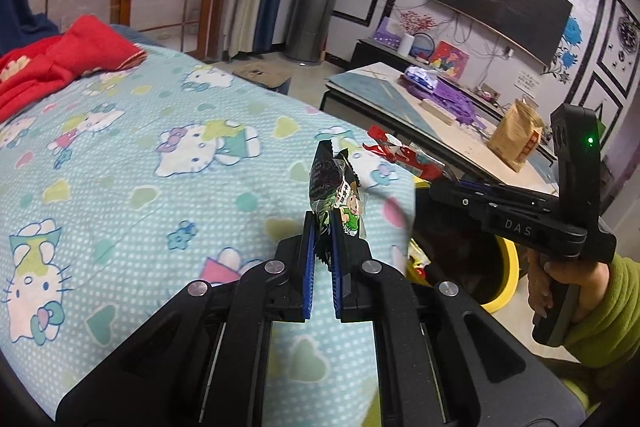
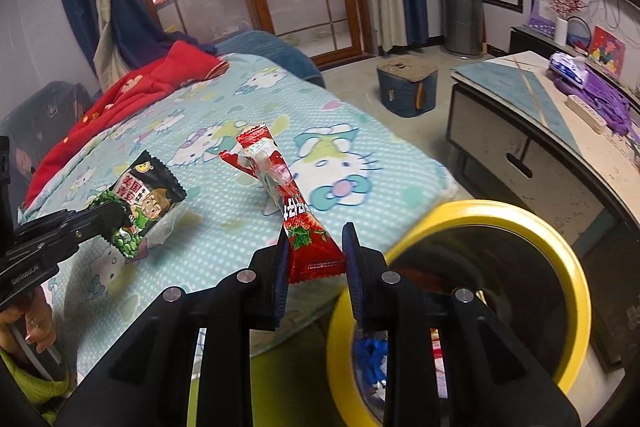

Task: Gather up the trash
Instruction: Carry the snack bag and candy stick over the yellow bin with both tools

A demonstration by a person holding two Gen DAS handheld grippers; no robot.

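My left gripper (image 1: 323, 227) is shut on a black-and-green snack wrapper (image 1: 334, 187) and holds it upright above the cartoon-cat bedsheet (image 1: 140, 155). In the right wrist view the same wrapper (image 2: 140, 203) hangs from the left gripper (image 2: 110, 223) at the left edge. My right gripper (image 2: 316, 247) is shut on the lower end of a long red strawberry wrapper (image 2: 304, 227), which sticks up and away over the bed's edge. From the left wrist view, the right gripper (image 1: 434, 183) and its red wrapper (image 1: 402, 155) sit above a yellow-rimmed bin (image 1: 510, 267).
The yellow-rimmed bin (image 2: 560, 239) stands on the floor beside the bed corner, with trash inside. A red garment (image 2: 132, 95) lies at the bed's far end. A low table (image 2: 520, 131) with a brown paper bag (image 1: 516, 135) is to the right; a blue stool (image 2: 406, 87) stands beyond.
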